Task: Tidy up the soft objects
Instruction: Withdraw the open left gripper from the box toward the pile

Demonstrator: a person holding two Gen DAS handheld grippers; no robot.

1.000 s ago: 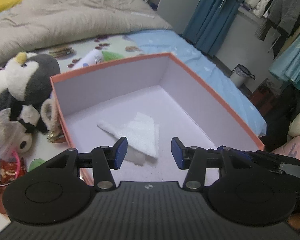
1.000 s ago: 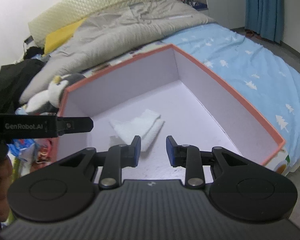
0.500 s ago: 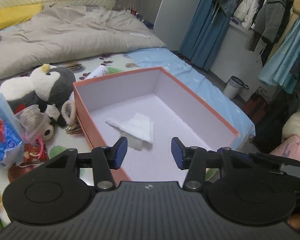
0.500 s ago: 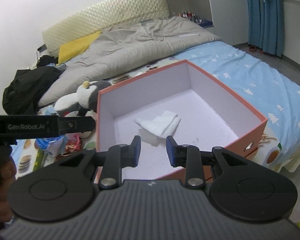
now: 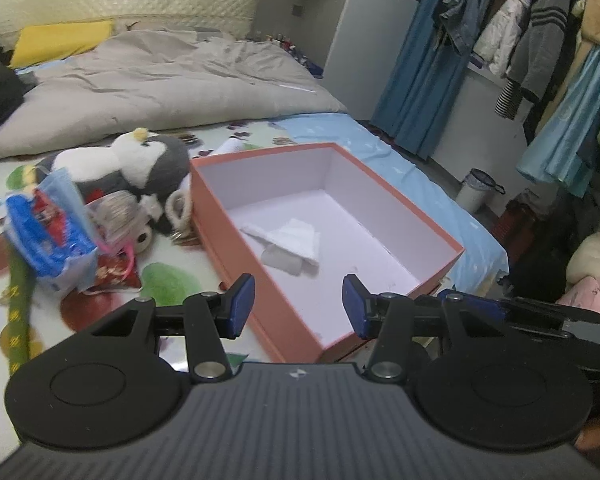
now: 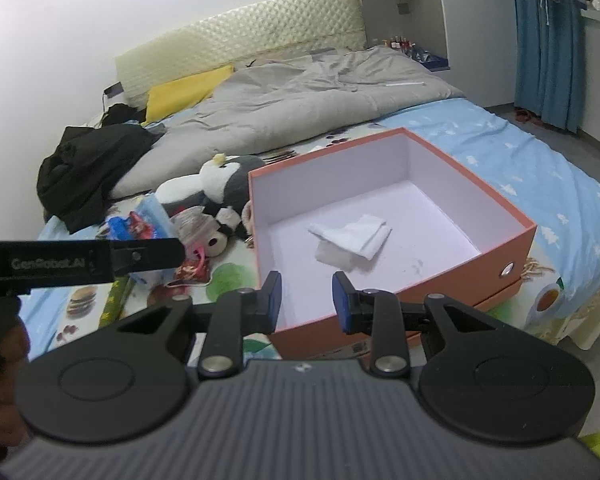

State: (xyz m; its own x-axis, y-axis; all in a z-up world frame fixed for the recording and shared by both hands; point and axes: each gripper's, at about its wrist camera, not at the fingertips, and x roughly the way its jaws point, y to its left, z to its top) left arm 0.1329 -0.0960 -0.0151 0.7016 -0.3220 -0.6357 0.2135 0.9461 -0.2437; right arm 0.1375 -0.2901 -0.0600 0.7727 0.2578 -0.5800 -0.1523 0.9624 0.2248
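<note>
Centrally, a rigid orange box with smooth white walls sits on the bed; a folded white cloth lies on its floor. Left gripper: jaws apart, empty, cloth at 12 o'clock. Right gripper: jaws apart, empty, cloth at 1 o'clock. A fuzzy penguin plush lies beside the box at 10 o'clock.

Bed carries box, penguin plush, quilt.

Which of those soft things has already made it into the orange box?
Only the white folded cloth; it lies on the box floor. The penguin plush lies outside, beside the box's left wall.
</note>
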